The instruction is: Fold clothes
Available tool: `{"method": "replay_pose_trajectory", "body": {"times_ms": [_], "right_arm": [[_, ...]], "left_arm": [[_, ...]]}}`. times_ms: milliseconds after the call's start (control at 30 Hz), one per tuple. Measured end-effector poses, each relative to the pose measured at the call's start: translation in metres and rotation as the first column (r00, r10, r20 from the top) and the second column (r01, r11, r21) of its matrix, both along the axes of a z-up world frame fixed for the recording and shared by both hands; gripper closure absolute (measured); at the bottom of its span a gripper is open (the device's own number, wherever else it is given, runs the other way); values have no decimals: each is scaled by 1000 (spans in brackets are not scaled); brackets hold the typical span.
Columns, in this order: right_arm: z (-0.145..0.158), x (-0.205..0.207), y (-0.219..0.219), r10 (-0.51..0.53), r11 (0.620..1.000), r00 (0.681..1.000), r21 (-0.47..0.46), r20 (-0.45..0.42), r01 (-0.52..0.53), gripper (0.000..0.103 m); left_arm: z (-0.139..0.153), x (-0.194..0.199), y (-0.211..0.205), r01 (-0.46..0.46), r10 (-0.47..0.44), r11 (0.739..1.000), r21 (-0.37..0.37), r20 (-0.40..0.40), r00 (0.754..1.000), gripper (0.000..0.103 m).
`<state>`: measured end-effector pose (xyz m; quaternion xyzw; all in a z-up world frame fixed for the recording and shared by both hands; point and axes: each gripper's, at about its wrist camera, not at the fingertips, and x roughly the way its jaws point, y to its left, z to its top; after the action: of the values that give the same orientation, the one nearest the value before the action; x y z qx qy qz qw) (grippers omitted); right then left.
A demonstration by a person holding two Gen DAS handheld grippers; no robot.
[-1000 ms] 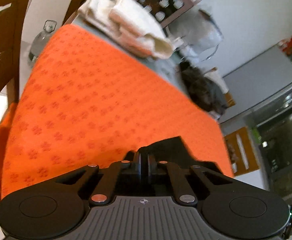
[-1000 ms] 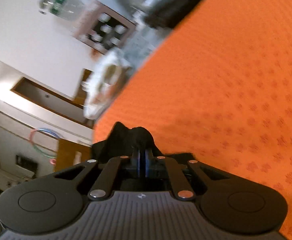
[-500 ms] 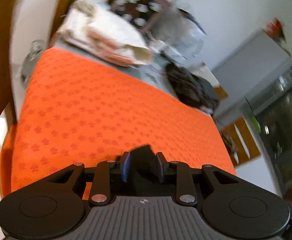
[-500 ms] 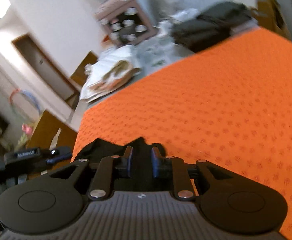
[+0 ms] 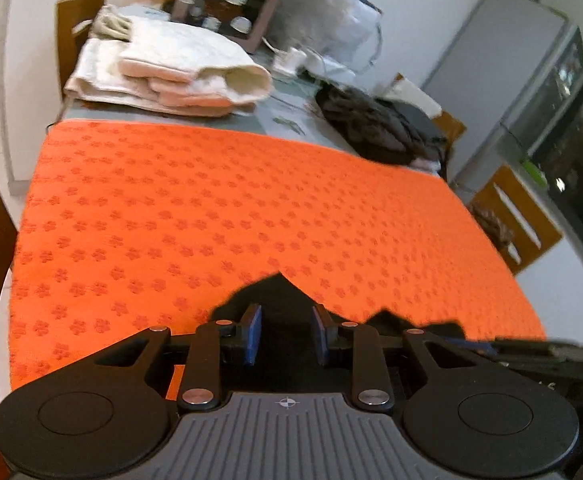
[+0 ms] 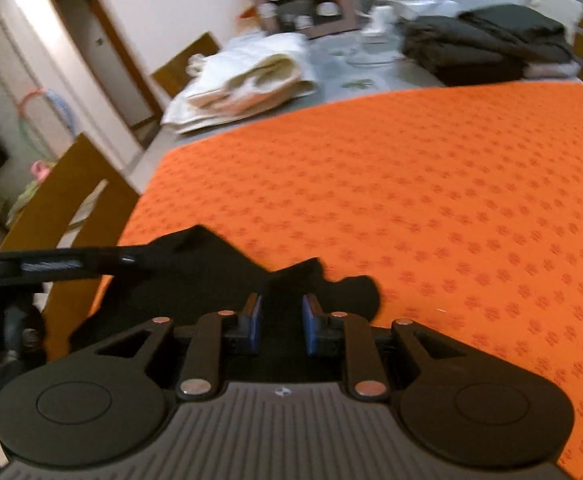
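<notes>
A black garment (image 5: 279, 292) lies at the near edge of the orange patterned cloth (image 5: 231, 200) that covers the table. My left gripper (image 5: 286, 332) hangs just above it, its blue pads (image 5: 253, 330) apart, with a peak of black fabric showing in the gap and not pinched. In the right wrist view the same garment (image 6: 203, 264) spreads to the left over the orange cloth (image 6: 411, 200). My right gripper (image 6: 281, 326) is open over it, fabric loose between the pads. The other gripper (image 6: 51, 264) shows at the left edge.
Folded cream towels (image 5: 171, 68) and a pile of dark folded clothes (image 5: 375, 124) sit on the grey table beyond the orange cloth. A box of cups (image 5: 227, 0) and a plastic bag (image 5: 343, 28) stand behind. A wooden chair (image 6: 71, 200) is at the table's left side.
Both grippers were shut on the black garment and have opened. Both have rolled toward level and drawn back and up, so more of the table shows.
</notes>
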<state>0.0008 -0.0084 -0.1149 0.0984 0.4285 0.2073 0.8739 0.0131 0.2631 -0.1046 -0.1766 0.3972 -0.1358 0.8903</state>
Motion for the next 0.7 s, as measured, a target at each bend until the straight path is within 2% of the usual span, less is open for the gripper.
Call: {"method": "replay_pose_trajectory", "body": {"times_ms": [67, 133, 167, 233, 333, 433, 500, 700], "right_arm": [[5, -3, -6, -38, 999, 999, -2, 6, 38, 80], [13, -9, -15, -60, 998, 998, 19, 13, 60, 75], [16, -12, -19, -73, 997, 997, 30, 14, 72, 72], [20, -21, -30, -99, 994, 995, 41, 5, 99, 56], [18, -34, -44, -129, 990, 991, 49, -18, 130, 41], [8, -47, -55, -145, 986, 987, 74, -71, 150, 31], [-1, -53, -57, -151, 983, 983, 92, -106, 161, 28], [-28, -65, -56, -147, 969, 969, 168, -198, 181, 27]], "left_arm": [[8, -3, 12, -42, 42, 998, -47, 1, 999, 67], [15, -8, 25, -71, 71, 994, -86, -2, 997, 54], [17, -11, 31, -79, 78, 992, -95, -5, 997, 54], [19, -17, 40, -82, 81, 992, -99, -21, 997, 49], [17, -27, 50, -82, 77, 992, -94, -50, 996, 40], [11, -39, 54, -62, 55, 994, -91, -78, 995, 32], [5, -46, 54, -38, 28, 994, -99, -103, 994, 29], [-10, -59, 40, 50, -73, 986, -157, -146, 987, 29]]}}
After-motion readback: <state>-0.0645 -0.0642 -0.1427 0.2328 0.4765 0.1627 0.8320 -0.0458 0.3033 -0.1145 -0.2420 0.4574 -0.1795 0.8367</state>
